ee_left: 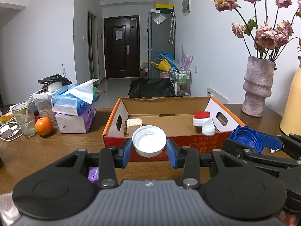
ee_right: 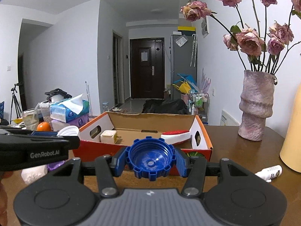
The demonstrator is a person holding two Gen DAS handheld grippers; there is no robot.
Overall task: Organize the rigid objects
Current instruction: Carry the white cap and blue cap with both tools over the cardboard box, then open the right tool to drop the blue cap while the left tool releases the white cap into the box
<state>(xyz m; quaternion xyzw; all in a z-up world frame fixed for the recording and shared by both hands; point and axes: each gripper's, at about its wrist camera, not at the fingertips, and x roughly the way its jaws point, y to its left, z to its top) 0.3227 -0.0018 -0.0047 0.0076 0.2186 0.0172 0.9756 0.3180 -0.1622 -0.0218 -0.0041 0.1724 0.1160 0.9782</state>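
Observation:
My left gripper [ee_left: 149, 146] is shut on a white screw cap [ee_left: 149, 141], held just before the front wall of an open cardboard box [ee_left: 169, 146]. My right gripper [ee_right: 151, 162] is shut on a blue ribbed cap [ee_right: 151, 159], also in front of the box [ee_right: 94, 150]; the blue cap shows at the right of the left wrist view [ee_left: 246, 138]. Inside the box lie a cream square object [ee_left: 134, 125] at the left and a red-and-white brush [ee_left: 204, 121] at the right.
Stacked tissue packs [ee_left: 75, 111], an orange [ee_left: 43, 126] and a glass with a straw [ee_left: 23, 118] stand left of the box. A pink vase of dried roses [ee_left: 256, 88] and a yellow object [ee_left: 291, 103] stand right. A small white bottle [ee_right: 269, 172] lies on the table.

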